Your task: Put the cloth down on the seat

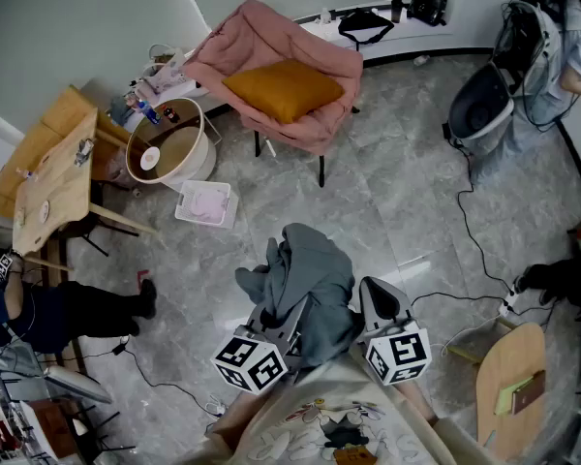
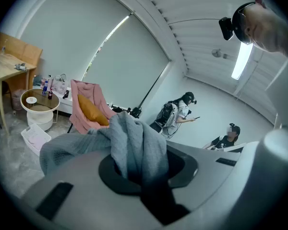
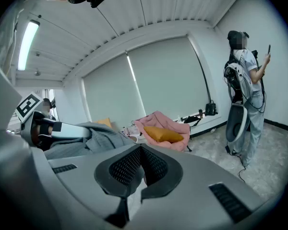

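Head view, with left and right gripper views. The left gripper (image 1: 276, 320) (image 2: 141, 176) has its jaws closed narrowly on a crumpled grey knitted cloth (image 1: 305, 284) (image 2: 134, 143). A thick fold of the cloth fills the gap between the pads and spills forward over the jaw tips. The cloth hangs in a loose heap in the air above the grey marbled floor tiles (image 1: 397, 211), between the two grippers and just in front of the person's body.

The right gripper (image 1: 380, 298) (image 3: 140, 164) stands just beside the cloth, on its right. Its black meshed pads (image 3: 122, 169) meet at their tips, and nothing can be made out between them; in its own view the cloth lies off to the left (image 3: 93, 135).

The pink padded armchair (image 1: 315, 66) (image 2: 84, 107) (image 3: 168, 123) stands well apart from the cloth, further into the room. A mustard-orange square cushion (image 1: 283, 87) rests on its seat. A round white side table (image 1: 165, 153) stands near the chair's left, and a standing person with a backpack (image 1: 533, 56) is at the far right.
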Motion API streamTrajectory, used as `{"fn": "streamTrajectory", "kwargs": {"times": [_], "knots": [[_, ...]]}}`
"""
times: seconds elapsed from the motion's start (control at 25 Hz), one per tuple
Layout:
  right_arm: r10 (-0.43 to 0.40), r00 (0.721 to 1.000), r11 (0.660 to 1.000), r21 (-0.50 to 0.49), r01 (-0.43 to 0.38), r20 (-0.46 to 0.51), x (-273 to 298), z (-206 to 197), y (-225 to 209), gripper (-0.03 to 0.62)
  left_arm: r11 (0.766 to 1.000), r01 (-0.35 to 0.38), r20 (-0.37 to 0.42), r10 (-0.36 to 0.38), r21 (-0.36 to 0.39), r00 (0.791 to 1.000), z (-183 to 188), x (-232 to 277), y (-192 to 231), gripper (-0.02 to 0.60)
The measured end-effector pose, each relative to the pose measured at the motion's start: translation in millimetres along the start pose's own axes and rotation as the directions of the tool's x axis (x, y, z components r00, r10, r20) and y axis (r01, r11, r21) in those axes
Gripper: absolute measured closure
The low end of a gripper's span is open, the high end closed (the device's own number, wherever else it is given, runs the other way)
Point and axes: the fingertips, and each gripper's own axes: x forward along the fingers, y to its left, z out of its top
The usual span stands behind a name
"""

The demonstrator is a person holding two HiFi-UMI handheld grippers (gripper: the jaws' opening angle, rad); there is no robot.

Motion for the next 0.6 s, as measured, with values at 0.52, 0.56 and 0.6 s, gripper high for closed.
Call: {"fn": "streamTrajectory", "kwargs": {"times": [0.52, 0.56, 0.6], "knots": [[0.058, 0.998, 0.998, 0.022, -0.059, 0.038, -14.1, 12.4, -10.1, 0.576, 0.999, 0.028, -0.005, -0.028, -0.031, 1.000, -6.2, 17.7, -26.8, 0.492], [0.065, 0.997, 0.997, 0.042, -0.067, 0.041, -15.2, 12.0, -12.9, 0.576, 0.999, 0.027, -0.004, -0.027, -0.031, 1.000, -5.8, 19.4, -29.0, 0.492], [0.069, 0.997, 0.996, 0.056, -0.071, 0.042, -14.3, 11.7, -15.6, 0.576, 0.999, 0.027, -0.001, -0.027, -0.030, 1.000, -3.9, 21.1, -30.0, 0.492]]}}
